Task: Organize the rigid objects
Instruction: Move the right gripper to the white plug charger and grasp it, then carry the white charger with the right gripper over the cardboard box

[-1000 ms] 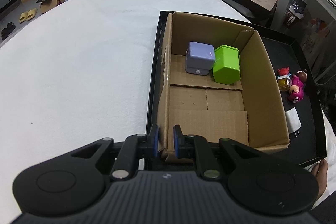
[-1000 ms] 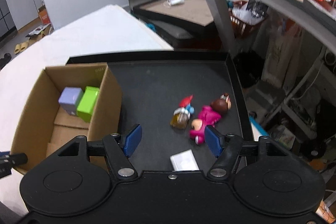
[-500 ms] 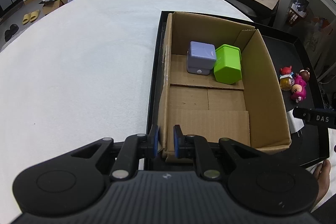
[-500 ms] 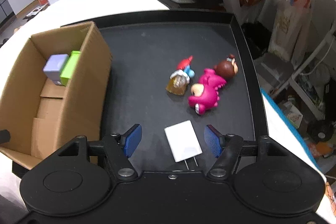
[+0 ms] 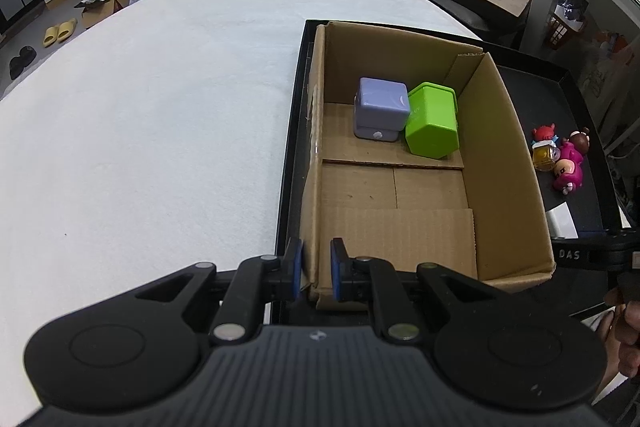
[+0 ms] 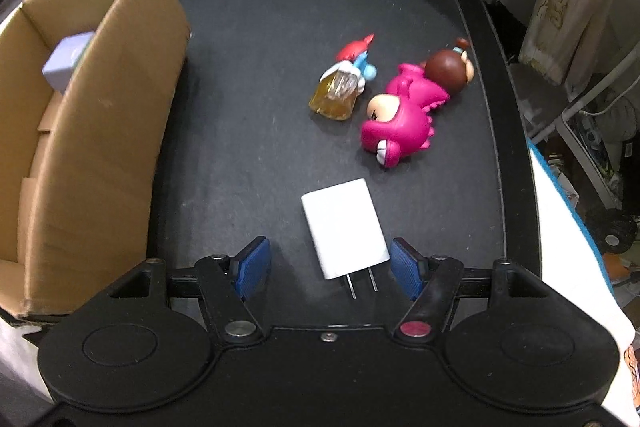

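A cardboard box (image 5: 504, 155) stands in a black tray (image 6: 248, 107). My left gripper (image 5: 316, 267) is shut on the wall at the box's near left corner. Inside at the far end sit a lilac cube (image 5: 382, 107) and a green box (image 5: 434, 123), side by side. My right gripper (image 6: 330, 267) is open just over the tray floor. A white charger plug (image 6: 344, 231) lies flat between its blue pads, prongs towards the camera, touching neither pad. Beyond it lie a pink dinosaur figure (image 6: 400, 123), a brown-haired figure (image 6: 448, 65) and a small red-capped figure with an amber bottle (image 6: 340, 91).
The tray rests on a table covered in white cloth (image 5: 160, 127), which stretches left of the box. The box's right wall (image 6: 100, 107) rises close to my right gripper's left finger. Shelves, bags and a low table crowd the room beyond the tray's right rim.
My right gripper has come down and tilted towards the tray floor, so the white charger now lies between its fingers. The left gripper and the box have not moved.
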`<state>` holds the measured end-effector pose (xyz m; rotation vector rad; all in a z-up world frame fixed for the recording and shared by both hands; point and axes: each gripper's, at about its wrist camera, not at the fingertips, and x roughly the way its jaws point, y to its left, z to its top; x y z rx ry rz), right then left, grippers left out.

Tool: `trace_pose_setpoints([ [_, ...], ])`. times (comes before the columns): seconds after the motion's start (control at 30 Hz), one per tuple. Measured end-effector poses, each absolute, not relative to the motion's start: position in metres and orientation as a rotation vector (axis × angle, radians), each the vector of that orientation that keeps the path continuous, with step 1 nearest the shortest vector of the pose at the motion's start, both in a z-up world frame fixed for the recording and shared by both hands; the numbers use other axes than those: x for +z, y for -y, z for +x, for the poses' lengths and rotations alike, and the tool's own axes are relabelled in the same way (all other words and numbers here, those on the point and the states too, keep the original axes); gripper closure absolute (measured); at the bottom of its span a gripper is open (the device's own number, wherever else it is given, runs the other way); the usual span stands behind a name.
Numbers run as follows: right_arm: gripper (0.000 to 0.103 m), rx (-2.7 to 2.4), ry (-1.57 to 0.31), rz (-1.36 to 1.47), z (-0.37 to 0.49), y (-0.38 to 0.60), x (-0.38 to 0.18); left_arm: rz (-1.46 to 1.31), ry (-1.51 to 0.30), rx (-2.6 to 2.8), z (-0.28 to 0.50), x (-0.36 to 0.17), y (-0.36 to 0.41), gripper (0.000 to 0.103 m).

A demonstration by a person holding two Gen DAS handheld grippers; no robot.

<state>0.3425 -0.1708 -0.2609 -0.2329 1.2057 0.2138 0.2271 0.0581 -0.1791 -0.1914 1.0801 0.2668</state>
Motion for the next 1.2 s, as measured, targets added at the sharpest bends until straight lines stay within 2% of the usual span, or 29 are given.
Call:
trace_pose_setpoints([
  [0.17, 0.042, 0.228, -1.201, -0.230, 0.343, 0.171, -0.262, -0.201, -1.082, 0.274, 0.227, -0.179, -0.058, 0.090],
  [0.2, 0.050, 0.238, -1.201, -0.223, 0.342, 0.171, -0.261, -0.201, -1.081, 0.273, 0.227, -0.179, -0.058, 0.090],
  [0.23, 0.064, 0.253, -1.203, -0.208, 0.341, 0.171, -0.260, -0.203, -1.080, 0.272, 0.227, -0.179, -0.059, 0.090],
  [0.27, 0.065, 0.262, -1.205, -0.198, 0.341, 0.171, -0.259, -0.205, -1.078, 0.270, 0.226, -0.179, -0.059, 0.090],
  [0.77, 0.067, 0.278, -1.016, -0.203, 0.328, 0.167, -0.205, -0.207, -1.072, 0.273, 0.224, -0.178, -0.059, 0.090],
  [1.2, 0.067, 0.334, -0.852, -0.100, 0.329, 0.167, -0.166, -0.224, -1.073, 0.260, 0.224, -0.180, -0.063, 0.090],
])
